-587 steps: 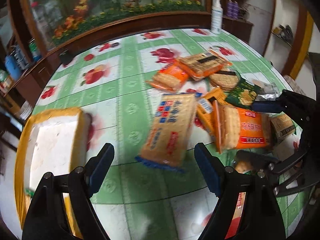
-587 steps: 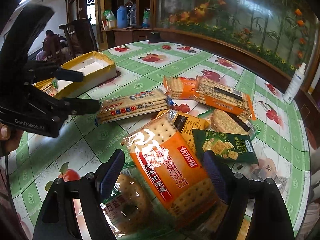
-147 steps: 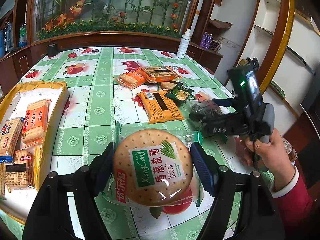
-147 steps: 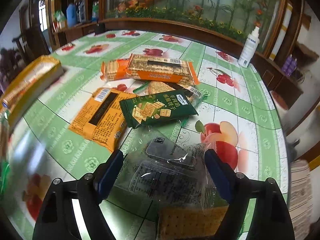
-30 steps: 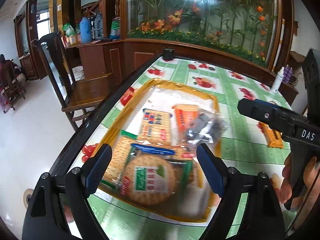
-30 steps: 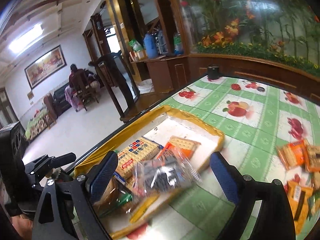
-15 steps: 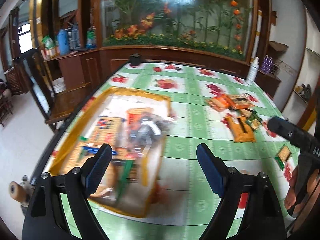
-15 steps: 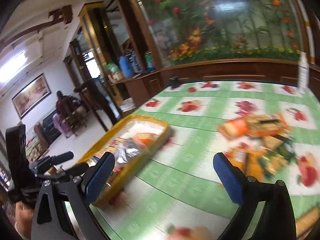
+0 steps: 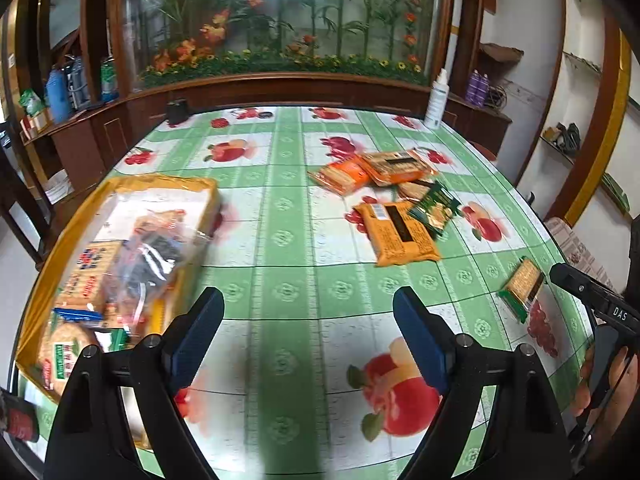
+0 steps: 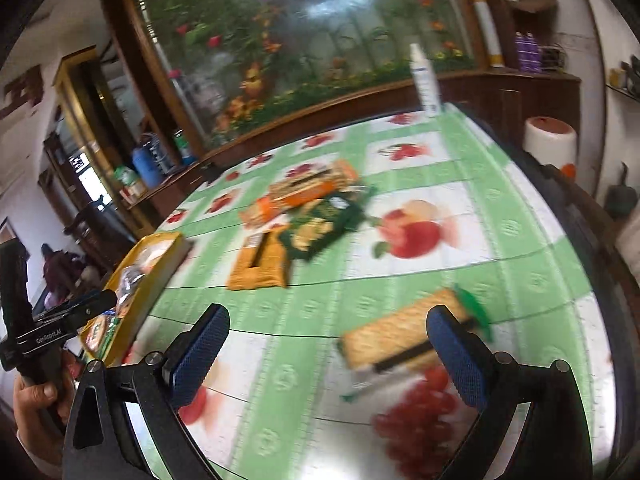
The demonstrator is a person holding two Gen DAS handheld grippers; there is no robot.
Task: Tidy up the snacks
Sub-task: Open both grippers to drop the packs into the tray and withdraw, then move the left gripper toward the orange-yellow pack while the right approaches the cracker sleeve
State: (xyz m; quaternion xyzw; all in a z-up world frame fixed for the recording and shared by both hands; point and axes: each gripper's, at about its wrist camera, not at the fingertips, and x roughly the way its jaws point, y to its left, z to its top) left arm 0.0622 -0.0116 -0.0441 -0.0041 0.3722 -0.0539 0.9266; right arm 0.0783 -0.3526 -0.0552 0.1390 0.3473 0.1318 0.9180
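Both views have swung off the tray since 0.5 s ago, away from the box and onto the bench centre; the clear bag and round crackers carried earlier now lie in the tray. Left gripper [image 9: 308,320]: jaws wide apart, holding nothing, above bare green-check cloth of the bench [image 9: 288,240]. Right gripper [image 10: 328,344]: jaws wide apart, nothing between them; a loose cracker pack [image 10: 404,340] with a green end lies on the cloth just ahead of its right finger, blurred, contact not determinable. Tray [image 9: 120,184], yellow-walled, at the bench's left edge: contains a blue-and-red cracker pack [image 9: 86,276], a clear bag [image 9: 160,248], a round cracker pack [image 9: 66,348], an orange pack partly hidden beneath the bag. Bench, far right cluster: 2 orange packs [image 9: 376,170] overlapping, a dark green pack [image 9: 434,208] resting partly on a yellow-orange pack [image 9: 400,236], one more biscuit pack half hidden between them. Same cracker pack [image 9: 522,286] in the left view, near the right edge, apart from the cluster. White spray bottle [image 9: 436,100] at the far edge.
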